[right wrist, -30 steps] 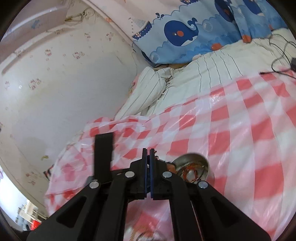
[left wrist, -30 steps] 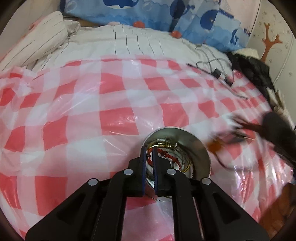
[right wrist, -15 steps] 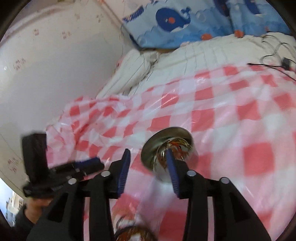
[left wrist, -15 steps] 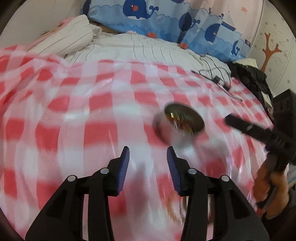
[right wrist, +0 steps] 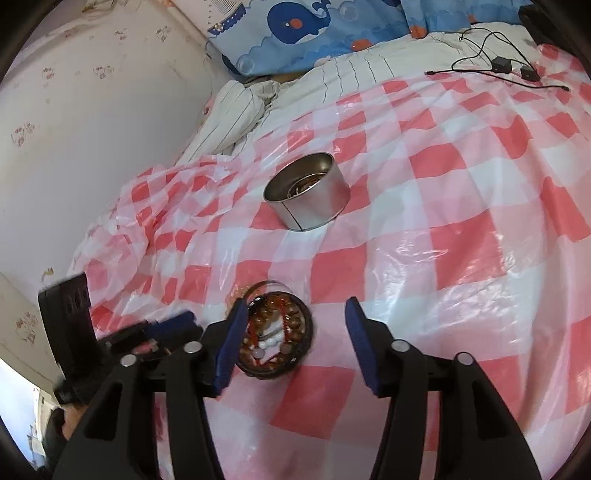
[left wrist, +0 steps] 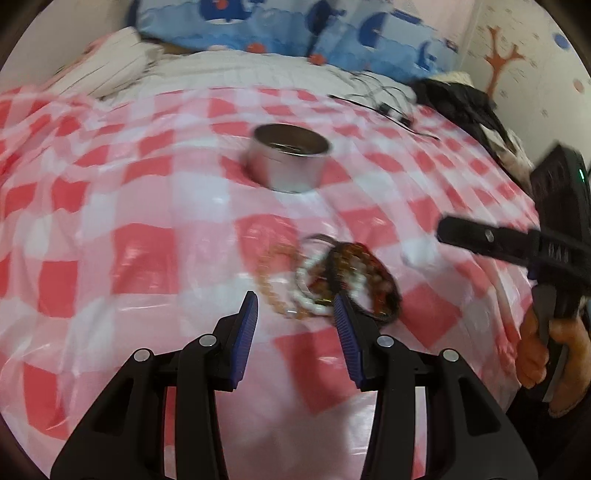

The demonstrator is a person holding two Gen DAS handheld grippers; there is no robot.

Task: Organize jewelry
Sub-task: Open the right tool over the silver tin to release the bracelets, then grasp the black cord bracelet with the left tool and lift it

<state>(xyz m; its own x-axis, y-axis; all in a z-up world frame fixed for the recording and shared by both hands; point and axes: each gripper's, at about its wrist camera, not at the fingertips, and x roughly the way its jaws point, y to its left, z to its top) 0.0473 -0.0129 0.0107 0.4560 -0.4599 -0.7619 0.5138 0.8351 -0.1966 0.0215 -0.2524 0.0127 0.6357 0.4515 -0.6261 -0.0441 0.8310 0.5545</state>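
Observation:
A round metal tin (left wrist: 288, 162) stands on the red-and-white checked plastic sheet (left wrist: 122, 229); it also shows in the right wrist view (right wrist: 308, 192), with jewelry inside. A pile of beaded bracelets (left wrist: 328, 280), white, orange and dark brown, lies on the sheet nearer me; it also shows in the right wrist view (right wrist: 275, 328). My left gripper (left wrist: 295, 310) is open and empty, just short of the pile. My right gripper (right wrist: 295, 317) is open and empty, with its left finger beside the pile.
Black cables and small adapters (right wrist: 502, 68) lie on the far right of the sheet. A striped quilt (right wrist: 236, 114) and a blue whale-print pillow (right wrist: 306, 33) sit behind. Dark clothing (left wrist: 465, 107) lies at the right edge.
Both grippers have opened and pulled back from the tin toward me. The bracelet pile has come into view in front of them.

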